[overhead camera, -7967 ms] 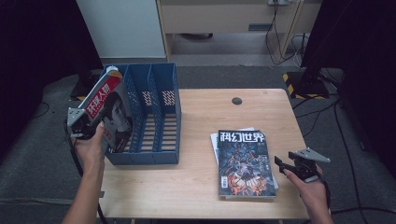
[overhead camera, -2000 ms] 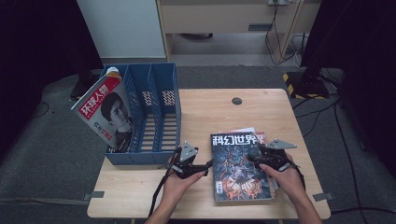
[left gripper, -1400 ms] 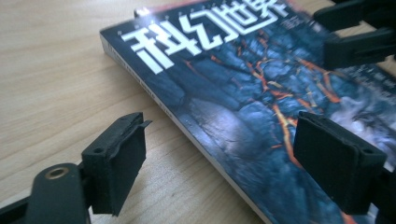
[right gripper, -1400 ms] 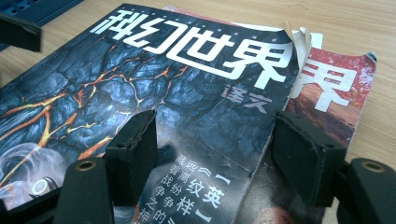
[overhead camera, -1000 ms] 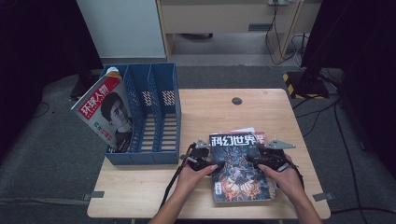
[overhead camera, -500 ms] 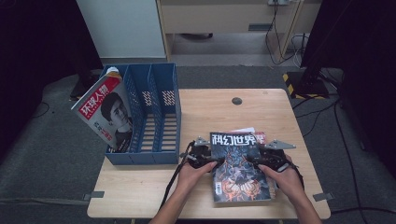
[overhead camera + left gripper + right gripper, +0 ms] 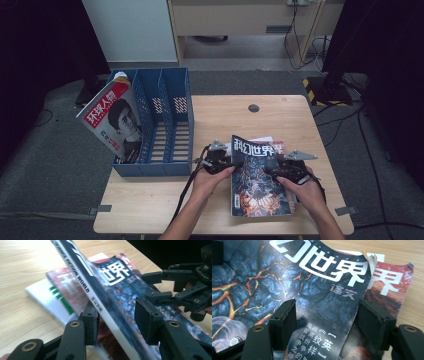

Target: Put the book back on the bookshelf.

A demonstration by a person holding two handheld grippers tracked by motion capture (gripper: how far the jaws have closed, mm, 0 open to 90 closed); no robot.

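L grip [image 7: 113,322] wide, straddling spine of dark-blue glossy mag [image 7: 256,175] | R grip [image 7: 325,322] wide, over its edge | risk: I see it slipping, nothing clamped.

High view looks down from above; both gripper views closely share the dark magazine [image 7: 256,175].

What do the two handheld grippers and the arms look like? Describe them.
Both the left gripper and right gripper are black, with boxy two-jaw linkages, brass-coloured pivot pins and blocky pads. Each carries a grey three-cornered plate on top. A dark cable trails from the left one. The forearms are bare, without sleeves.
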